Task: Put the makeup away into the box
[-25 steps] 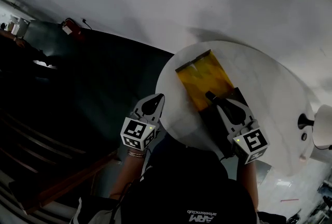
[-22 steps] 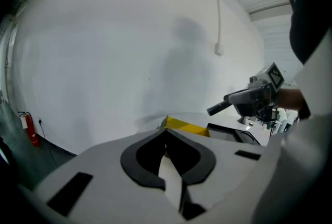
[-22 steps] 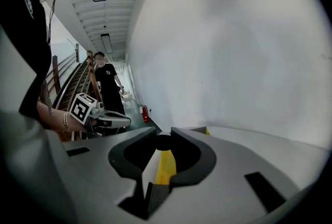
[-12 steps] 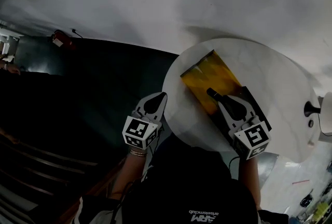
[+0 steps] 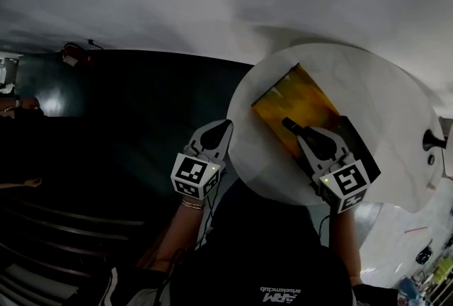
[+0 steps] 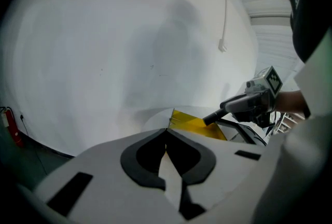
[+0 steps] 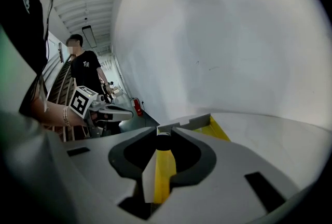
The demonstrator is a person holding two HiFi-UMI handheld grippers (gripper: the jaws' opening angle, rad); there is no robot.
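Right gripper [image 5: 303, 136]: we pinch a dark makeup stick [image 5: 289, 126] over the box [image 5: 294, 99].
Left gripper [image 5: 224, 129]: pressed together, empty, beside the box.
Remaining: release inside, we judge.

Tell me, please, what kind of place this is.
Probably a workshop or lab hall, not a home: a red fire extinguisher stands by the plain white wall, a ribbed ceiling carries a strip lamp, and a second person stands in the background.

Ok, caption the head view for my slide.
Right gripper holds a dark makeup stick over the yellow box on the white table; left gripper, jaws together, hovers near its edge.
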